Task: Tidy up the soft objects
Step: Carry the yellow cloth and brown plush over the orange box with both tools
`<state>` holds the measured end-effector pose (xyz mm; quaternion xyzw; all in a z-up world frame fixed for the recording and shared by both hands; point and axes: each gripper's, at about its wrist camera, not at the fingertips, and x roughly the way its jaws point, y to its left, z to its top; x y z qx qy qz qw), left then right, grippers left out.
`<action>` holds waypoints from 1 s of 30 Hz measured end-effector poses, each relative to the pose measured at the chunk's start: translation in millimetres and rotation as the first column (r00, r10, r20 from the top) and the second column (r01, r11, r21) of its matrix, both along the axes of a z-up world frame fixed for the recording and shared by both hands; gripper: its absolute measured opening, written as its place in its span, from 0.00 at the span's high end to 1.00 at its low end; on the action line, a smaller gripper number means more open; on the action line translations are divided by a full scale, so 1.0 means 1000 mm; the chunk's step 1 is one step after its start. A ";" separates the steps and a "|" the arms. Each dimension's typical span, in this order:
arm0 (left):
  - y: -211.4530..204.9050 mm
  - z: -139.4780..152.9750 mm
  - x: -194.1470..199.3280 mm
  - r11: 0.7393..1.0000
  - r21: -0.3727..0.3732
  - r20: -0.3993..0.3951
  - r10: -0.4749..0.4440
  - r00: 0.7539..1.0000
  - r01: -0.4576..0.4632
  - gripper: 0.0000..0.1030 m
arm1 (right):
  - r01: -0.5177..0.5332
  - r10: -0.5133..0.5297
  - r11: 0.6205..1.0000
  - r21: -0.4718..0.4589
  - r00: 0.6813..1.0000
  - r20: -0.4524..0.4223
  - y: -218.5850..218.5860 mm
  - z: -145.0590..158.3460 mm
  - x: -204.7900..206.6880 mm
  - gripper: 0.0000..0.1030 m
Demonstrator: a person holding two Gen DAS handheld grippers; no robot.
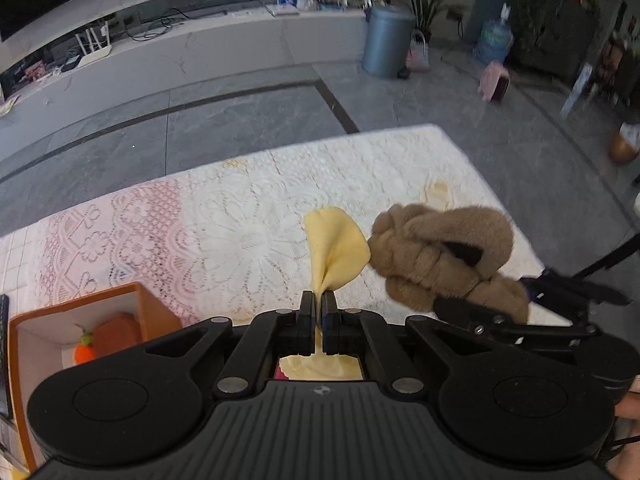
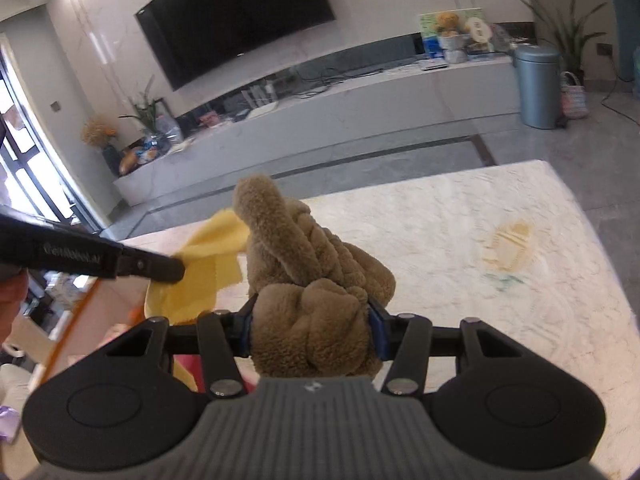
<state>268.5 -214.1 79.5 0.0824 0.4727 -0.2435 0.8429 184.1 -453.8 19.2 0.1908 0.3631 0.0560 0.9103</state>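
My left gripper [image 1: 319, 304] is shut on a yellow cloth [image 1: 336, 252], which fans out above the fingertips and hangs below them; the cloth also shows in the right wrist view [image 2: 208, 264]. My right gripper [image 2: 312, 328] is shut on a brown braided plush toy [image 2: 308, 280] and holds it above the table; the toy shows at the right of the left wrist view [image 1: 444, 256], just beside the cloth. An orange box [image 1: 80, 332] stands at the lower left with an orange felt carrot [image 1: 85, 350] and an orange soft piece [image 1: 118, 332] inside.
The table carries a white and pink lace cloth [image 1: 200, 232]. A pale yellow item [image 2: 508, 244] lies on it at the right. Beyond are grey floor, a TV bench [image 2: 360, 108], a blue bin [image 2: 538, 84] and plants.
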 end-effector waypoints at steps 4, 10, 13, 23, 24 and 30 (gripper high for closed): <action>0.057 0.033 -0.008 0.998 -0.047 0.055 0.037 0.998 -0.035 0.97 | -0.055 0.054 0.998 0.027 0.998 0.037 0.043 0.032 0.007 0.50; 0.160 0.053 -0.012 0.985 -0.097 0.090 0.153 0.984 -0.144 0.97 | -0.187 0.182 0.981 0.047 0.979 0.096 0.132 0.067 0.033 0.50; 0.212 0.054 -0.013 0.968 -0.163 0.071 0.203 0.977 -0.190 0.97 | -0.237 0.231 0.971 0.046 0.967 0.109 0.178 0.073 0.046 0.50; 0.332 0.040 -0.039 0.851 -0.462 0.101 0.330 0.939 -0.249 0.97 | -0.364 0.369 0.929 -0.072 0.927 0.075 0.280 0.069 0.060 0.50; 0.340 0.033 -0.041 0.823 -0.512 0.092 0.338 0.937 -0.247 0.97 | -0.372 0.377 0.925 -0.074 0.924 0.069 0.285 0.067 0.060 0.50; 0.349 -0.005 -0.063 0.736 -0.642 0.174 0.414 0.893 -0.216 0.97 | -0.349 0.350 0.936 0.034 0.936 -0.027 0.302 0.030 0.086 0.50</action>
